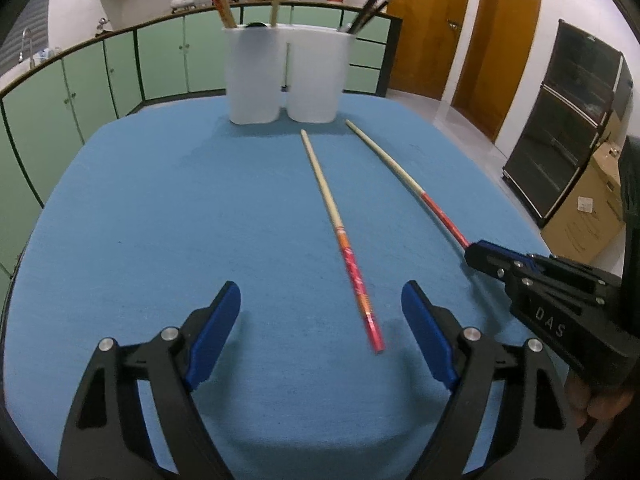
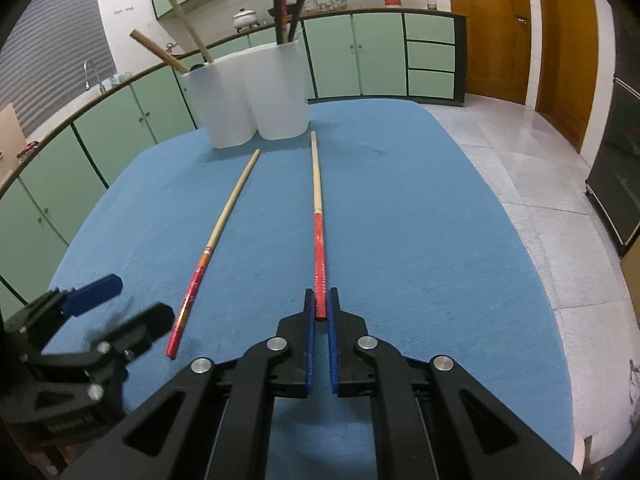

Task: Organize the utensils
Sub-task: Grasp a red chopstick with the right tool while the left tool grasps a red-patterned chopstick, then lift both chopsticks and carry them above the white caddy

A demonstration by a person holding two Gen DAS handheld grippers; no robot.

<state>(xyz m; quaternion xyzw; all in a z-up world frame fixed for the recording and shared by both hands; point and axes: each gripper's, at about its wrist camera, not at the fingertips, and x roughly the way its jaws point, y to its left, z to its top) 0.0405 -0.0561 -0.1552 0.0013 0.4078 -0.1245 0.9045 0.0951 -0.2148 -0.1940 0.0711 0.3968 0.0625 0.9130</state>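
Observation:
Two chopsticks with pale tips and red handles lie on the blue tablecloth (image 1: 160,220), tips toward a white two-cup holder (image 1: 284,76) at the far edge. My right gripper (image 2: 321,294) is shut on the red end of the right chopstick (image 2: 317,200); the left wrist view shows that grip (image 1: 476,252) from the side. The left chopstick (image 1: 324,196) has its red end lying between the wide-apart fingers of my left gripper (image 1: 320,292), nearer the right finger, and neither pad touches it. The holder (image 2: 248,92) has wooden and dark chopsticks standing in it.
Green cabinets (image 1: 100,80) curve behind the table. Wooden doors (image 1: 500,40) and a dark glass cabinet (image 1: 568,120) stand to the right, with a cardboard box (image 1: 588,212) on the floor. The table edge drops to a tiled floor (image 2: 520,168) on the right.

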